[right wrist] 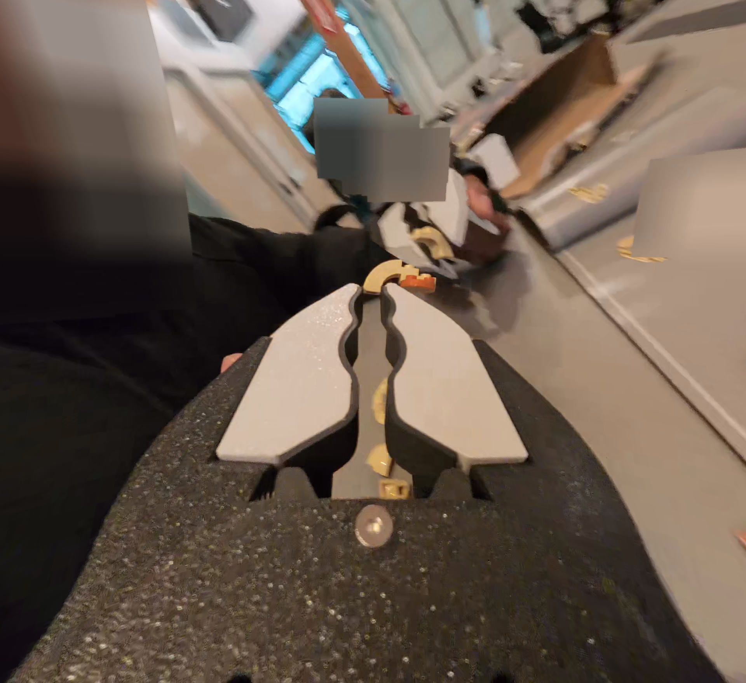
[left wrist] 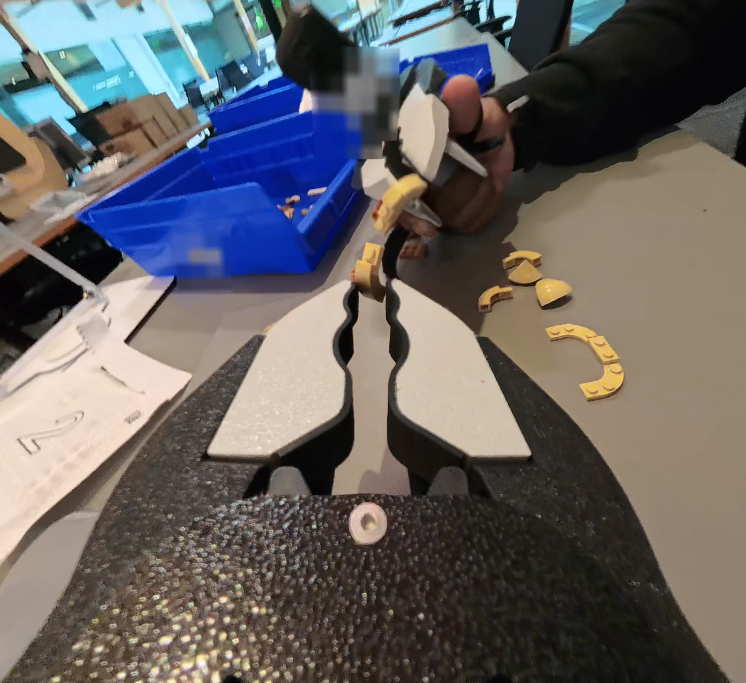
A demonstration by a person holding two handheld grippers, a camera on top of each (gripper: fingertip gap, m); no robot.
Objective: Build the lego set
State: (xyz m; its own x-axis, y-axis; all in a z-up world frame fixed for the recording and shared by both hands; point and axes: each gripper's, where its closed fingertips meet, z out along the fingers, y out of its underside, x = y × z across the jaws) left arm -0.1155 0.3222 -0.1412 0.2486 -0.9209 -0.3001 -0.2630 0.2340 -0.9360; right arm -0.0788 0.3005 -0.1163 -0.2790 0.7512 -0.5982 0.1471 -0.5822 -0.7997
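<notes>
My left gripper (left wrist: pixel 369 289) is shut on a small tan curved brick (left wrist: pixel 368 278) at its tips, just above the grey table (left wrist: pixel 646 462). My right gripper (right wrist: pixel 371 292) is shut on a tan arch brick (right wrist: pixel 382 274) with an orange-brown brick (right wrist: pixel 420 281) joined to its far end. In the left wrist view the right gripper (left wrist: pixel 397 205) hangs a little above and beyond my left tips, held by a hand in a black sleeve. In the right wrist view the left gripper (right wrist: pixel 428 246) faces me with its tan brick (right wrist: pixel 431 241). The two held pieces are close but apart.
Loose tan pieces lie to the right: a small arch (left wrist: pixel 494 297), a dome (left wrist: pixel 553 291), a wedge (left wrist: pixel 524 272) and a large C-shaped plate (left wrist: pixel 593 361). Blue bins (left wrist: pixel 226 228) stand at the back left. Instruction sheets (left wrist: pixel 72 401) lie at the left under a clear stand. My right fingertips sit around 6 cm from my left ones.
</notes>
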